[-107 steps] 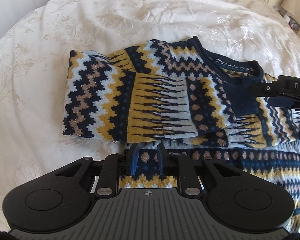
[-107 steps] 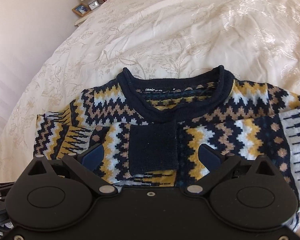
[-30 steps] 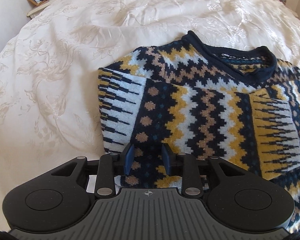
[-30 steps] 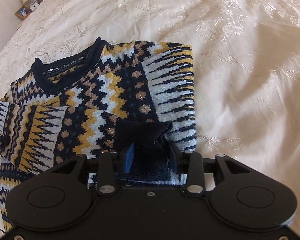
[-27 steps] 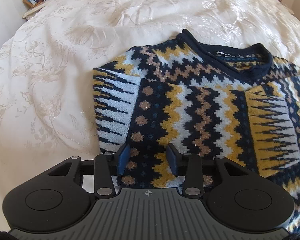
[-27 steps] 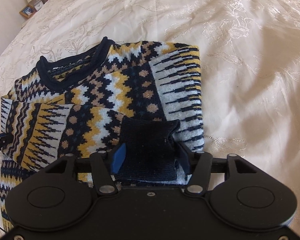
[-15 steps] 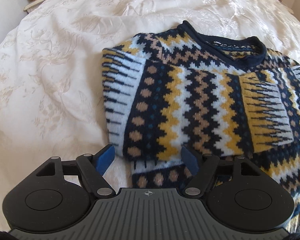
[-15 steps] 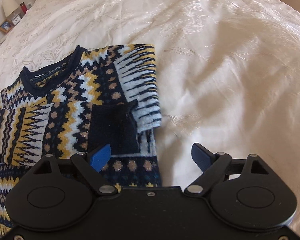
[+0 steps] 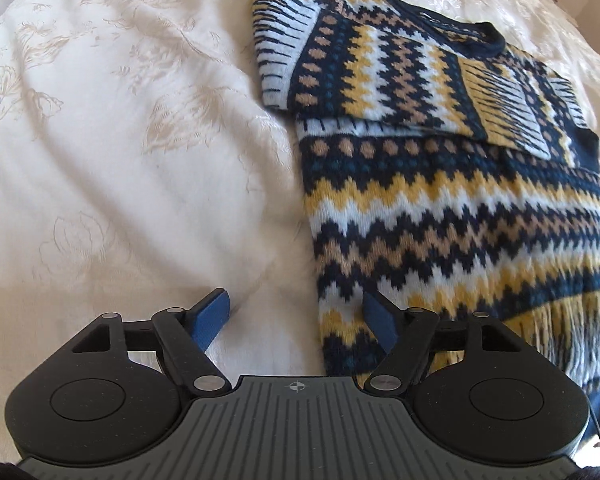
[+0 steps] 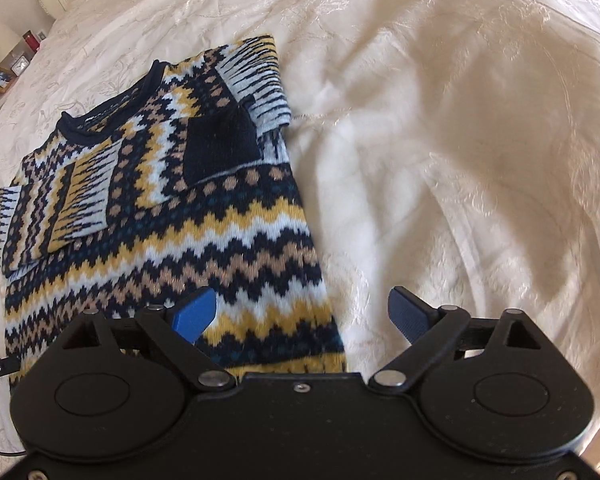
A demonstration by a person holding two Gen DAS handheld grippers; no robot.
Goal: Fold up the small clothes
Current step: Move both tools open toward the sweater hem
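Observation:
A navy, yellow, tan and pale-blue zigzag knit sweater (image 9: 440,184) lies flat on the cream bedspread, both sleeves folded across its chest, neckline at the far end. My left gripper (image 9: 298,322) is open at the sweater's lower left corner: its left fingertip (image 9: 212,316) is over the bedspread, its right one over the hem area. In the right wrist view the same sweater (image 10: 164,216) shows a navy cuff (image 10: 220,144) on top. My right gripper (image 10: 302,314) is open at the lower right corner, straddling the sweater's side edge. Neither holds cloth.
The cream embroidered bedspread (image 9: 112,128) spreads wide to the left of the sweater, and the bedspread (image 10: 460,128) also fills the right. A bedside table with a lamp, frame and clock (image 10: 8,60) stands far left.
Both grippers opened, letting go of the folded sleeves, and drew back toward the sweater's hem end. The sleeves now rest across the chest.

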